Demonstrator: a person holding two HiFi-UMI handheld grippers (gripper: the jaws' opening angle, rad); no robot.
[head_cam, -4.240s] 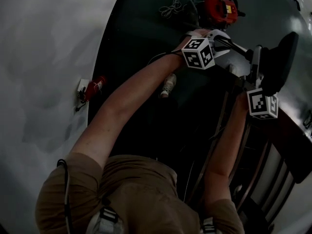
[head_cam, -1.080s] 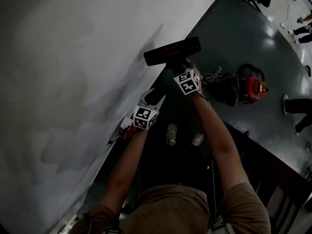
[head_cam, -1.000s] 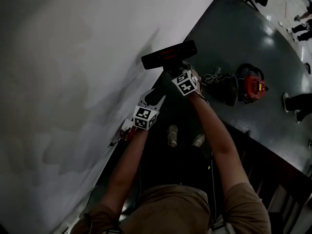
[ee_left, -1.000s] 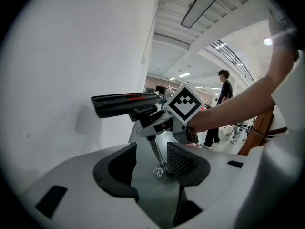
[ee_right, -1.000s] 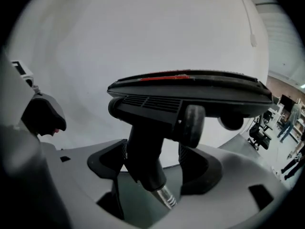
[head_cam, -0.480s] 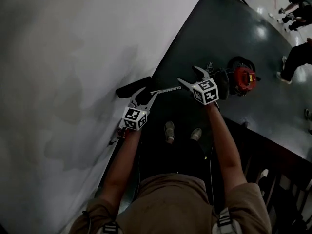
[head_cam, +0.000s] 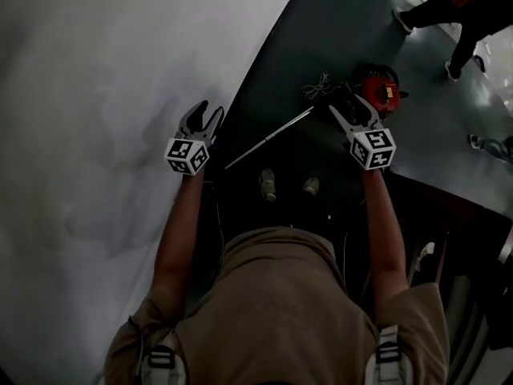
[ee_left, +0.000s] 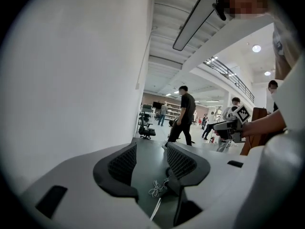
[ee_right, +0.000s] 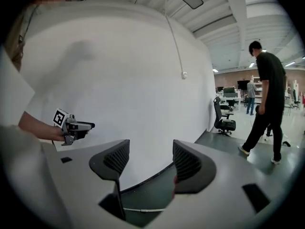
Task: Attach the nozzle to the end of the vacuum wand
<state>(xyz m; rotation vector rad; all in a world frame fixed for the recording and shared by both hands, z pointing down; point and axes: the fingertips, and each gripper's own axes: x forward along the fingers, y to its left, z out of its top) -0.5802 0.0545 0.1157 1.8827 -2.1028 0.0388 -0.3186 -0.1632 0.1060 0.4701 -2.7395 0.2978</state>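
Note:
The thin metal vacuum wand (head_cam: 268, 139) lies slanted on the dark floor between my two grippers, and neither touches it. Its lower end runs into shadow near the wall; I cannot make out the black nozzle there. A short stretch of the wand (ee_right: 143, 209) shows low in the right gripper view. My left gripper (head_cam: 203, 115) is raised beside the white wall, open, with nothing between its fingers (ee_left: 125, 163). My right gripper (head_cam: 346, 107) hangs over the floor near the red vacuum body (head_cam: 377, 87). Its jaws are closing with nothing between them.
A white wall (head_cam: 96, 95) fills the left side. A coiled cable (head_cam: 321, 87) lies by the red vacuum. The person's shoes (head_cam: 267, 184) stand just below the wand. Another person (ee_right: 267, 104) walks across the floor to the right, and an office chair (ee_right: 223, 120) stands farther back.
Both grippers have let go of the wand and nozzle, risen and moved apart, the right one far to the right. The wand now lies free on the floor.

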